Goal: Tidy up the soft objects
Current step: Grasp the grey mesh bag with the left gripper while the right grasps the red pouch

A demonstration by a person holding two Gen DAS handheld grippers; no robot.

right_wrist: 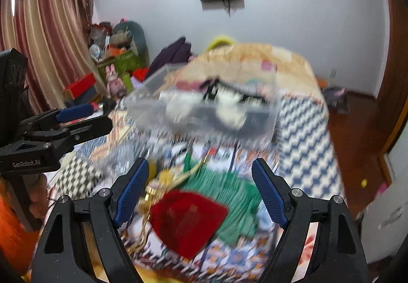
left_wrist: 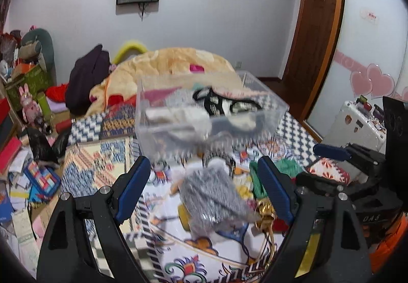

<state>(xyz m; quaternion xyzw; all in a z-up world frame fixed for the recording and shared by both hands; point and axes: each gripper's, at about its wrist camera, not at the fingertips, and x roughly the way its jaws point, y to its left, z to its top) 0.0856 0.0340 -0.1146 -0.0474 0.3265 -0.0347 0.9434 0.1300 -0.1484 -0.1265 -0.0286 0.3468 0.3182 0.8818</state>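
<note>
A clear plastic bin [left_wrist: 270, 107] stands on the patterned bed and holds white, grey and black soft items; it also shows, blurred, in the right wrist view [right_wrist: 265, 114]. My left gripper [left_wrist: 204, 168] is open above a grey fuzzy item [left_wrist: 211, 196] that lies between its fingers. My right gripper [right_wrist: 200, 170] is open above a red soft pouch [right_wrist: 188, 219] and a green knitted item [right_wrist: 234, 196]. The green item [left_wrist: 288, 165] and gold ribbon [left_wrist: 265, 209] also show in the left wrist view. Each gripper shows in the other's view: right [left_wrist: 331, 150], left [right_wrist: 74, 109].
A yellow-orange blanket [left_wrist: 165, 63] and dark purple clothing [left_wrist: 86, 79] are heaped behind the bin. Clutter, boxes and a pink bunny toy [left_wrist: 29, 104] lie left of the bed. A white suitcase [left_wrist: 357, 122] stands at the right. The bed edge [right_wrist: 329, 142] drops to a wooden floor.
</note>
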